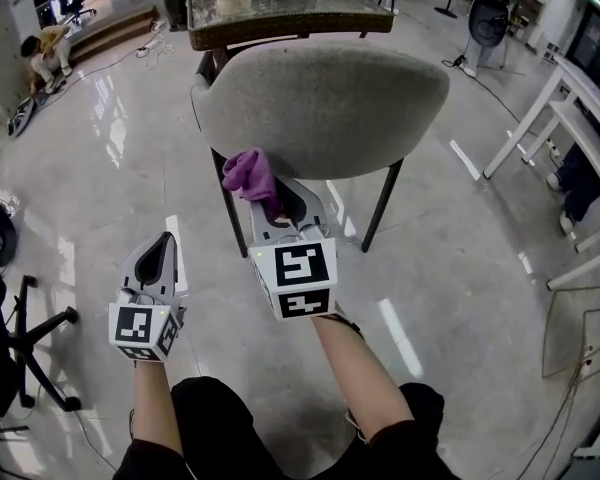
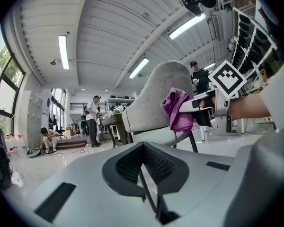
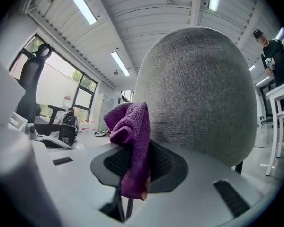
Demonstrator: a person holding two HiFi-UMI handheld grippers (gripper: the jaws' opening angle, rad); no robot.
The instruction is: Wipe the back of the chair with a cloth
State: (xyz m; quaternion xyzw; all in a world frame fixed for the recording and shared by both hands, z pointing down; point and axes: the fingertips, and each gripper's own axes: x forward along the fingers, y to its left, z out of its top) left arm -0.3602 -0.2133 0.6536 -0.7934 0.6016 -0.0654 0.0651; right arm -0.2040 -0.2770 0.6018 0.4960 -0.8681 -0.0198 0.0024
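A grey upholstered chair [image 1: 320, 108] stands in front of me with its curved back toward me. My right gripper [image 1: 278, 200] is shut on a purple cloth [image 1: 250, 175] held bunched at the lower left of the chair back, touching it or nearly so. In the right gripper view the cloth [image 3: 132, 141] hangs out of the shut jaws just before the grey chair back [image 3: 199, 89]. My left gripper [image 1: 163, 240] hangs lower and to the left, shut on nothing. From the left gripper view, the chair [image 2: 156, 98] and cloth [image 2: 177, 110] show ahead.
A dark table [image 1: 290, 8] with a plant stands behind the chair. White desks [image 1: 570, 108] line the right. An office chair base [image 1: 30, 348] sits at the left, a fan [image 1: 488, 18] at the far right. A person [image 1: 45, 48] crouches far left.
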